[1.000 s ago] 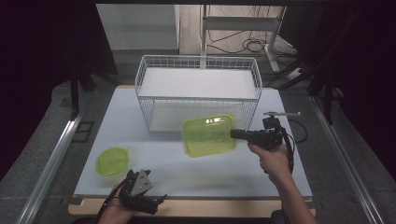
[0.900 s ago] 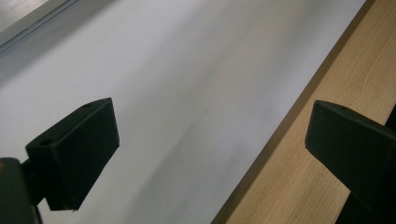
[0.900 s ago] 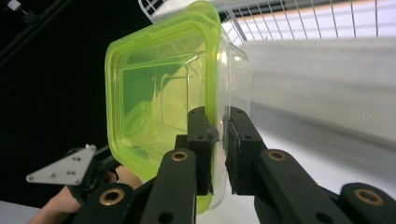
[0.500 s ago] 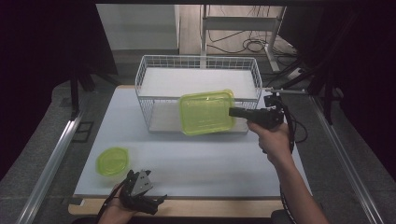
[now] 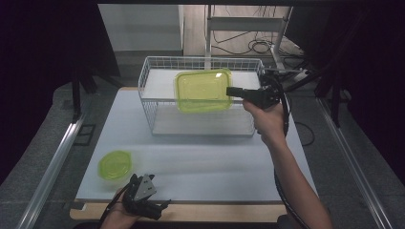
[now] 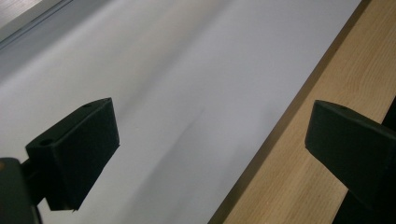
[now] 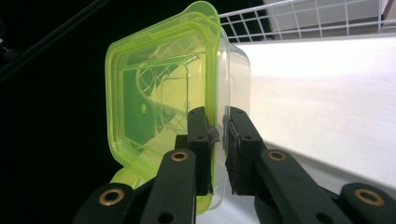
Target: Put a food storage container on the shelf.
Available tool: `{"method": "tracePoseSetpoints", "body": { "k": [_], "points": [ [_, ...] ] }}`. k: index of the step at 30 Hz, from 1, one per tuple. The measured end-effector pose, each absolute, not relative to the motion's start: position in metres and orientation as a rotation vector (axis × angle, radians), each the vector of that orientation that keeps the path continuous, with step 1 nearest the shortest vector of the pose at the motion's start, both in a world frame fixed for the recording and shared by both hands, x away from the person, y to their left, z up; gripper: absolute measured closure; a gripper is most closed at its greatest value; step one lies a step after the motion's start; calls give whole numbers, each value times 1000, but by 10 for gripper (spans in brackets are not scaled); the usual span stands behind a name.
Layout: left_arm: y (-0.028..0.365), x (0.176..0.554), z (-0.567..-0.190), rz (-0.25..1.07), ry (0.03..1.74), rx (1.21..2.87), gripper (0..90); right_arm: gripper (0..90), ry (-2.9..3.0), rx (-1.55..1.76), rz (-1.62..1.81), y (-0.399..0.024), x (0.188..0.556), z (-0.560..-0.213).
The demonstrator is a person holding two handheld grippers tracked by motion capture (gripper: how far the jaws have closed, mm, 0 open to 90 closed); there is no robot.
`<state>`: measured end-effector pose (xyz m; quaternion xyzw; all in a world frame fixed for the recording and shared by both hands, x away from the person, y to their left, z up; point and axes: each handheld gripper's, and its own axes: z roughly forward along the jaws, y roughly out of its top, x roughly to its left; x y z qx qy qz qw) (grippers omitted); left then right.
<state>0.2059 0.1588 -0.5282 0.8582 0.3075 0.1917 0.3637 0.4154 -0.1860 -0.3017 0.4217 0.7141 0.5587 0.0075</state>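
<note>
Square lime-green lidded plastic container (image 5: pixel 203 90) is clamped at its rim by right gripper (image 5: pixel 230 91) over white wire basket (image 5: pixel 152 102); left gripper (image 6: pixel 210 140) is held apart.

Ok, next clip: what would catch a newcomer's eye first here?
The bright green lidded container, pinched at its rim by the right gripper and held above the white wire basket at the table's far side. Next, a round green lidded container on the white mat near the front left, beside the left gripper, whose jaws stand wide apart.
</note>
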Motion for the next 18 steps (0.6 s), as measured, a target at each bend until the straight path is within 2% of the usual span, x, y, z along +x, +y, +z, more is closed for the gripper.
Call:
{"method": "tracePoseSetpoints", "body": {
  "k": [18],
  "points": [
    [156,205,-530,485,780,2218,28,799,2177,1448,1648,-171,452,-311]
  ]
}}
